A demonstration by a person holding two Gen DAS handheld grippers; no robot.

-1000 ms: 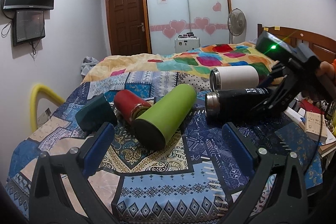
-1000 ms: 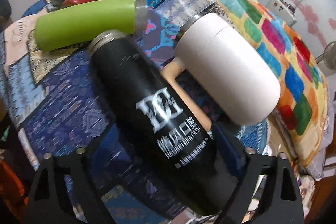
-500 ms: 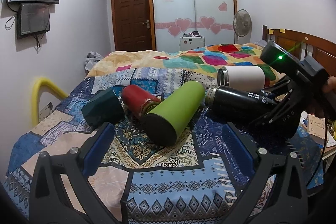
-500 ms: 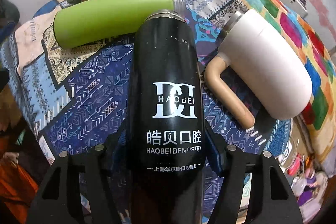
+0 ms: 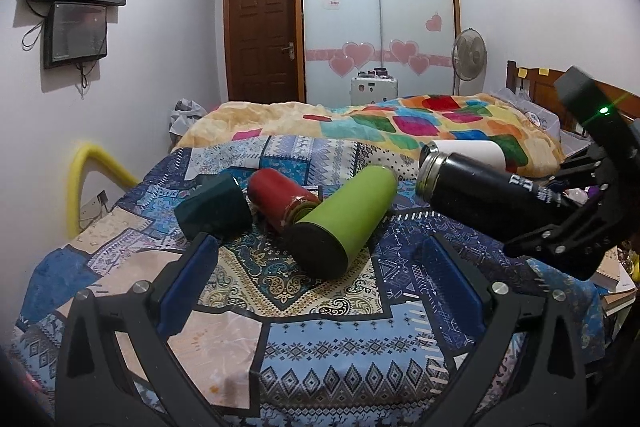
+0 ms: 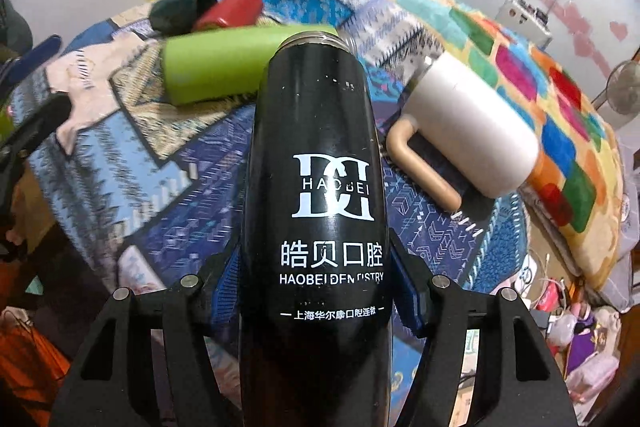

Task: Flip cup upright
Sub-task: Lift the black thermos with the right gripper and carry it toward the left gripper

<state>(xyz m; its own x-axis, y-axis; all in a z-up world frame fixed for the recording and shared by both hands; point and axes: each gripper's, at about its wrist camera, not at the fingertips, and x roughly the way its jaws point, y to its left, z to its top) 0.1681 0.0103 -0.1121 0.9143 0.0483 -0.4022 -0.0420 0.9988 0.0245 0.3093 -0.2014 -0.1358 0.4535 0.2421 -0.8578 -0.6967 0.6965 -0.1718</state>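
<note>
My right gripper [image 6: 320,279] is shut on a black flask [image 6: 316,155] with white lettering and holds it off the blanket, steel mouth tilted up and away. The left wrist view shows the black flask [image 5: 480,195] lifted at the right, held by the right gripper [image 5: 560,223]. My left gripper [image 5: 320,279] is open and empty, low over the patterned blanket [image 5: 320,367], in front of a green flask [image 5: 344,215] lying on its side. A red cup [image 5: 280,199], a dark green cup [image 5: 214,209] and a white mug [image 6: 472,131] with a tan handle also lie on their sides.
The cups lie on a bed with a colourful quilt [image 5: 420,131] behind them. A yellow foam-covered rail [image 5: 84,179] stands at the left edge. A wooden headboard [image 5: 532,83] and clutter [image 6: 572,327] are at the right. A fan [image 5: 470,55] and a wardrobe [image 5: 376,19] stand beyond.
My right gripper closed on the black flask, lined it up with the fingers and lifted its mouth end off the blanket. The left gripper stayed open and pulled back slightly.
</note>
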